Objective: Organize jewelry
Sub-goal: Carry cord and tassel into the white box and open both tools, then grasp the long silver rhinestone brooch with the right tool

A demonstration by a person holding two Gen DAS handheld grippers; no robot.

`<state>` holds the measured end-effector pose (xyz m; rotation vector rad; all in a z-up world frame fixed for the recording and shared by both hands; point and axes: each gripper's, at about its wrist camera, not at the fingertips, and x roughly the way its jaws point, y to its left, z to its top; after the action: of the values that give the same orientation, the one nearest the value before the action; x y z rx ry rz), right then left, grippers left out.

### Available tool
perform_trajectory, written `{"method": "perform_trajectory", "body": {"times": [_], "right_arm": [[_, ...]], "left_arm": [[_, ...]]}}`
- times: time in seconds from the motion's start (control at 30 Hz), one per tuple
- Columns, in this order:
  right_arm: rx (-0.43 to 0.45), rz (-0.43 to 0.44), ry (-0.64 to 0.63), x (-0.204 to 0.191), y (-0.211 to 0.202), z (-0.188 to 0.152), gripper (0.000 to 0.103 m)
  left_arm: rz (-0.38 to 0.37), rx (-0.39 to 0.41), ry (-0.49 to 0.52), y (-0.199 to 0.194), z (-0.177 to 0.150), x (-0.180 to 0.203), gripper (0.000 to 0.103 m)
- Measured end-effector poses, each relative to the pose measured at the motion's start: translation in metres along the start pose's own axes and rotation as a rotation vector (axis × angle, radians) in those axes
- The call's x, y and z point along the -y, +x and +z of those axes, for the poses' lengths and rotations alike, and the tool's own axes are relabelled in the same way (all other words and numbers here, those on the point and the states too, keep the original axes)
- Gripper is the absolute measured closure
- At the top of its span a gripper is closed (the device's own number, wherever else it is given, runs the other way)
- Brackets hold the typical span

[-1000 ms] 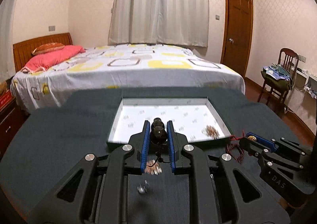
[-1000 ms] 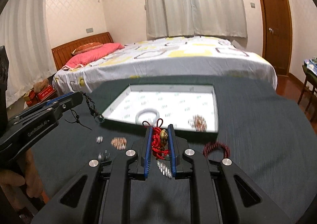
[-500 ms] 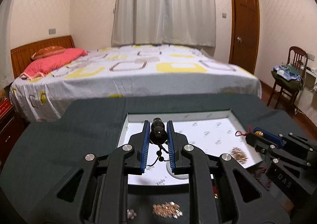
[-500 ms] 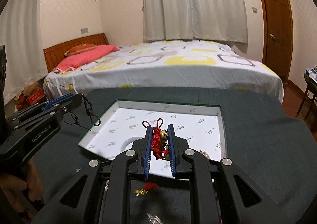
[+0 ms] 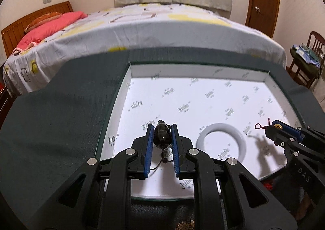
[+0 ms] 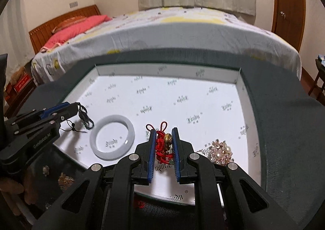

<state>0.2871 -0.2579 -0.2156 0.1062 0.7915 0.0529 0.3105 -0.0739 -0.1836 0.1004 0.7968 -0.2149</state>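
A shallow white box (image 5: pixel 130 71) (image 6: pixel 241 87) lies open on the dark green tablecloth. My left gripper (image 5: pixel 162 128) is shut on a dark beaded bracelet (image 5: pixel 162 137) and holds it low over the box's front left part; it also shows in the right wrist view (image 6: pixel 78 107). My right gripper (image 6: pixel 164 131) is shut on a red knotted cord with a gold ring (image 6: pixel 165 141), over the box's front middle; it also shows in the left wrist view (image 5: pixel 270 128). A pale bangle (image 5: pixel 221 142) (image 6: pixel 112 136) and a pearl and gold cluster (image 6: pixel 220 152) lie inside the box.
On the cloth in front of the box lie small loose pieces: a gold chain pile (image 6: pixel 65 179), a small silver piece (image 6: pixel 45 170) and something red (image 6: pixel 139 203). A bed (image 5: pixel 142 26) stands beyond the table, a chair (image 5: pixel 304 55) at right.
Both grippers have moved forward and down over the white box, each still holding its piece. The loose items on the cloth have slid out of the left wrist view.
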Motion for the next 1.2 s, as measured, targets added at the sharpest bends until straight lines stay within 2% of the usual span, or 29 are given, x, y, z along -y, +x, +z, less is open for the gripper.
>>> {"method": "perform_trajectory", "body": {"times": [0.23,0.3,0.43,0.47,0.5,0.53,0.57,0.6,0.63,0.73,0.87,0.93,1.2], "right_arm": [[-0.038,0.0,0.006,0.002,0.008,-0.002,0.087],[-0.045,0.003,0.008,0.003,0.009,-0.002,0.087],[-0.053,0.012,0.018,0.006,0.011,-0.001,0.085],[-0.052,0.012,0.02,0.006,0.01,-0.001,0.085],[-0.051,0.015,0.024,0.007,0.01,-0.001,0.085],[-0.05,0.015,0.025,0.006,0.01,-0.001,0.077],[-0.044,0.014,0.026,0.007,0.009,0.0,0.064],[-0.034,0.014,0.026,0.007,0.007,0.0,0.058],[-0.028,0.013,0.024,0.006,0.006,0.0,0.055],[-0.02,0.014,0.02,0.005,0.003,0.002,0.055],[0.02,0.019,0.03,0.007,-0.012,0.005,0.055],[0.039,0.023,0.032,0.008,-0.022,0.006,0.055],[0.103,0.043,0.041,0.013,-0.073,-0.018,0.055]], "left_arm": [[-0.006,-0.065,-0.011,0.017,-0.002,-0.004,0.085],[-0.011,-0.071,-0.014,0.019,-0.003,-0.005,0.077],[-0.002,-0.069,-0.007,0.02,-0.004,-0.004,0.07],[0.002,-0.067,-0.01,0.02,-0.005,-0.004,0.061],[-0.004,-0.064,-0.009,0.02,-0.004,-0.004,0.058],[-0.01,-0.062,-0.003,0.019,-0.004,-0.003,0.056],[-0.006,-0.06,0.007,0.019,-0.005,-0.001,0.051],[0.003,-0.056,0.014,0.018,-0.005,0.0,0.044],[0.004,-0.052,0.016,0.018,-0.005,0.001,0.042],[-0.006,-0.051,0.007,0.016,-0.005,0.001,0.041],[-0.004,-0.031,-0.009,0.008,-0.003,-0.003,0.033],[-0.007,-0.017,-0.014,0.001,-0.001,-0.004,0.032],[-0.003,0.076,-0.045,-0.049,-0.007,-0.004,0.031]]}}
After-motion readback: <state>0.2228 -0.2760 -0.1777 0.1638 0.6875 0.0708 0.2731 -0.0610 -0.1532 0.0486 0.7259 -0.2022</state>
